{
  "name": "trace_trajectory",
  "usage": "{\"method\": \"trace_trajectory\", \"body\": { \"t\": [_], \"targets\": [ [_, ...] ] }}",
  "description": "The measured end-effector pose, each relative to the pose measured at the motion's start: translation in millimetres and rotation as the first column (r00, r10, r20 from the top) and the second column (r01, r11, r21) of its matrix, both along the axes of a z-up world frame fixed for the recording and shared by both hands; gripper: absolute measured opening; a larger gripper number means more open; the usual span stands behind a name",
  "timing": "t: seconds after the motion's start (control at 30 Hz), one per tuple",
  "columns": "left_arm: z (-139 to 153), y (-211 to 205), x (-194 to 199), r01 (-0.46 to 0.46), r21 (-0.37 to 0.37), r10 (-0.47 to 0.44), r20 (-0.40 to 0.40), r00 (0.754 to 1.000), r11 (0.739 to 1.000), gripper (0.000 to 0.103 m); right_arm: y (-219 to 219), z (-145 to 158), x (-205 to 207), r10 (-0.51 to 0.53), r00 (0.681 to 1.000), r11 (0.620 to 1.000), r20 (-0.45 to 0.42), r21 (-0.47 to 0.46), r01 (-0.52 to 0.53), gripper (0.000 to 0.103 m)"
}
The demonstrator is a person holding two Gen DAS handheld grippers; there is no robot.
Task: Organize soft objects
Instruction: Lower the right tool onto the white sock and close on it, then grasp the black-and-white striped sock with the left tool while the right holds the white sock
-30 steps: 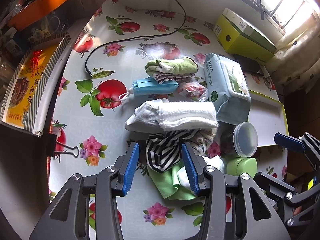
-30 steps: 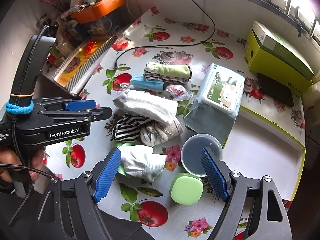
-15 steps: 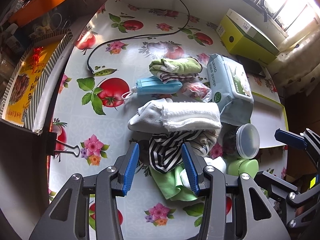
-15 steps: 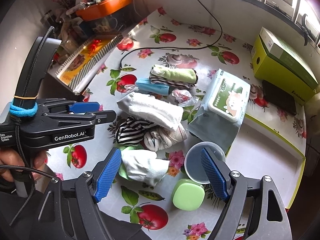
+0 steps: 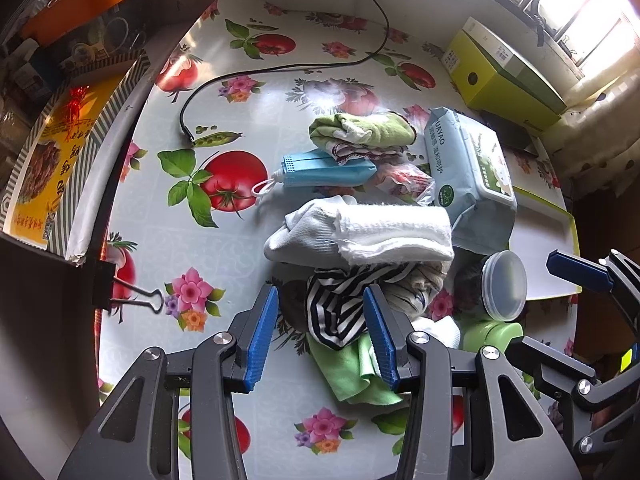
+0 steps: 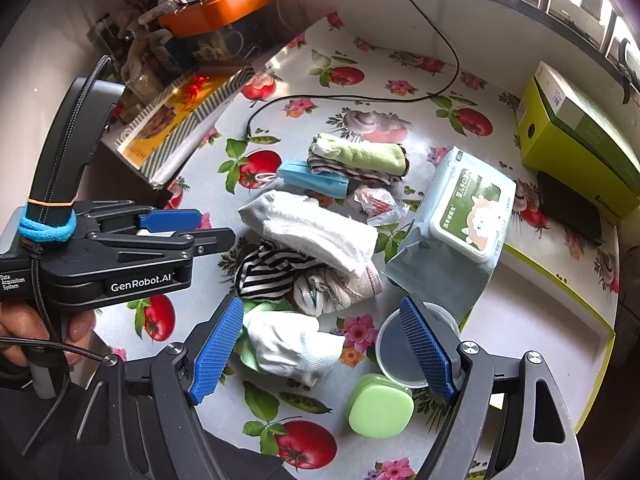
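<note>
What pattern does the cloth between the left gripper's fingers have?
Black and white stripes; the striped cloth shows best in the left wrist view.

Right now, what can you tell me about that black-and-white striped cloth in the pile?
The striped cloth is soft, thin fabric with narrow black and white bands, crumpled rather than folded. It lies on the table amid the pile, its far edge tucked under the white towel, a beige patterned cloth against its right side, and a green cloth showing beneath its near end. Neither gripper touches it.
</note>
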State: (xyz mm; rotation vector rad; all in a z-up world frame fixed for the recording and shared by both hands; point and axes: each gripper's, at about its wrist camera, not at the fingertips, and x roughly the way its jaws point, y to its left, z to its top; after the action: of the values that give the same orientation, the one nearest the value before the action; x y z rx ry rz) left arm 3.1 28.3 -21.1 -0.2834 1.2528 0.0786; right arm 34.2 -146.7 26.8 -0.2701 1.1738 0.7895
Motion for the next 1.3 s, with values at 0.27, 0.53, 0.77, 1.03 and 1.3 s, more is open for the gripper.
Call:
{"method": "trace_trajectory", "body": {
  "t": [0.27,0.53,0.77,1.03,1.3],
  "targets": [
    [-5,9,2,-0.017,-0.012,0.017,-0.01,1.0,1.0,0.046,7,-7,3,0.019,1.0,1.0,-0.011,-0.002,-0.019,0.082],
    [-12,23,2,-0.048,-0.023,0.048,-0.023,0.999,0.999,0.046,28,-18,16,0.083,0.997,0.996,-0.009,-0.014,-0.083,0.082],
    [-20,35,-1,-0.075,-0.04,0.073,-0.038,0.997,0.996,0.046,59,-38,33,0.212,0.977,0.975,0.002,-0.068,-0.211,0.082],
    [-31,37,-8,-0.073,-0.088,0.067,-0.064,0.996,0.993,0.046,81,-69,54,0.293,0.954,0.947,-0.066,-0.116,-0.299,0.062],
    [-39,30,-11,-0.044,-0.158,0.031,-0.078,0.996,0.987,0.046,82,-79,66,0.296,0.949,0.944,-0.103,-0.12,-0.308,0.029]
  ]
}}
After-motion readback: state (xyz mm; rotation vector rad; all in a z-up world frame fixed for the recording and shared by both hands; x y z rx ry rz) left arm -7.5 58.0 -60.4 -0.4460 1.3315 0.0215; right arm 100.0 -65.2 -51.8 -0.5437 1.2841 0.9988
